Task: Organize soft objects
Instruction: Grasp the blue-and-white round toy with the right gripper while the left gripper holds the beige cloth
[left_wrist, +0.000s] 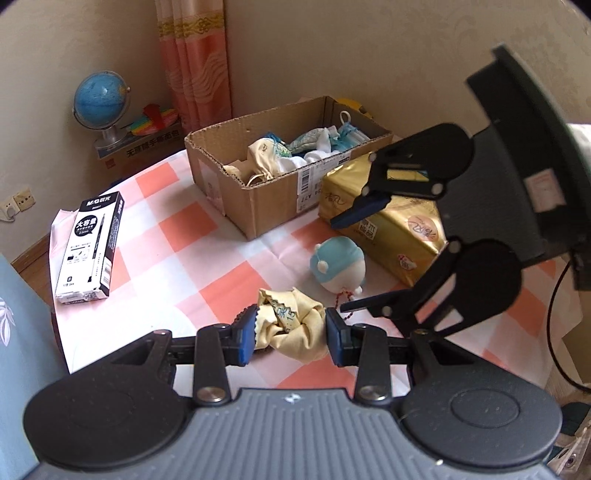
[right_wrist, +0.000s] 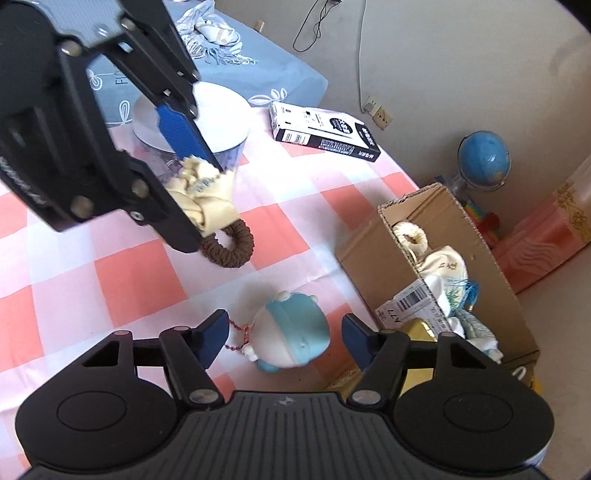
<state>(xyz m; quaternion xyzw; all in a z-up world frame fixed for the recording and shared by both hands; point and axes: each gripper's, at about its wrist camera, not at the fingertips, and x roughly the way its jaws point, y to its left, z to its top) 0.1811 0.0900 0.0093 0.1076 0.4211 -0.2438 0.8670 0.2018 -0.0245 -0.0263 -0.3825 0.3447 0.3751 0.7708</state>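
Observation:
My left gripper (left_wrist: 290, 332) is shut on a crumpled pale yellow cloth piece (left_wrist: 295, 321) and holds it above the checked tablecloth. The right wrist view shows this gripper (right_wrist: 207, 201) at upper left with the cloth (right_wrist: 210, 210) in it. A brown braided hair ring (right_wrist: 231, 247) sits just under the cloth; whether they are joined I cannot tell. My right gripper (right_wrist: 284, 339) is open astride a small blue-and-white plush toy (right_wrist: 291, 332) lying on the table, with a gap at each pad. An open cardboard box (left_wrist: 258, 210) (right_wrist: 365, 254) holds several cloth pouches and socks.
A gold tissue pack (left_wrist: 399, 236) lies beside the box and close to the plush toy. A black-and-white pen box (left_wrist: 92, 243) (right_wrist: 325, 133) lies near the table edge. A clear jar with a white lid (right_wrist: 221, 122) stands behind the left gripper. A globe (left_wrist: 99, 99) stands beyond the table.

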